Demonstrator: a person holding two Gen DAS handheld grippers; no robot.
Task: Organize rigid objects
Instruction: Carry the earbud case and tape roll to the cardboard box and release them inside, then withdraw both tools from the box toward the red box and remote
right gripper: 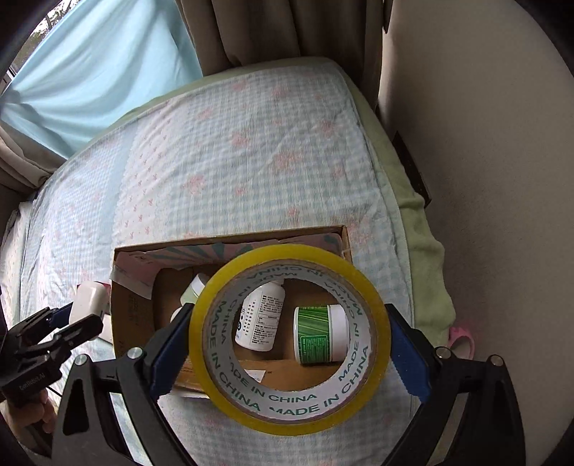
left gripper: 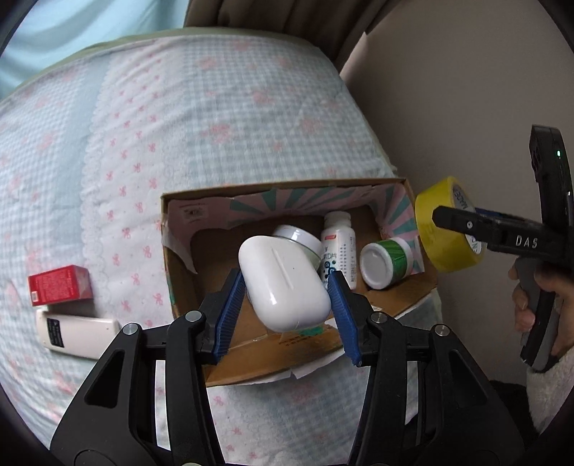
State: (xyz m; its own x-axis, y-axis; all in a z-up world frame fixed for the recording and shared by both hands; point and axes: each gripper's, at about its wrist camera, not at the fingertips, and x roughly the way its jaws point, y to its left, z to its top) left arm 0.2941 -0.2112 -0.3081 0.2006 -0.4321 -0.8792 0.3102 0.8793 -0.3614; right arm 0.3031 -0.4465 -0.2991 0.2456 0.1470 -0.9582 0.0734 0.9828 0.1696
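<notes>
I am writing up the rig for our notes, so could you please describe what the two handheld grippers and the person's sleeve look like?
Both the left gripper and the right gripper have black plastic linkage arms with silver pivot screws and ribbed blue pads. White lettering marks their black bodies. A white fleecy sleeve shows at the right hand. No cables are visible.

I see a bed (right gripper: 251,150) filling most of the scene, covered by a pale blue checked quilt (left gripper: 215,118) with small pink bows. A green blanket (right gripper: 423,229) lines its right edge. On the right stands a plain beige wall (right gripper: 484,143). At the far end hang brownish curtains (right gripper: 280,32), and to the far left a light blue curtain (right gripper: 100,64) glows with soft daylight.
</notes>
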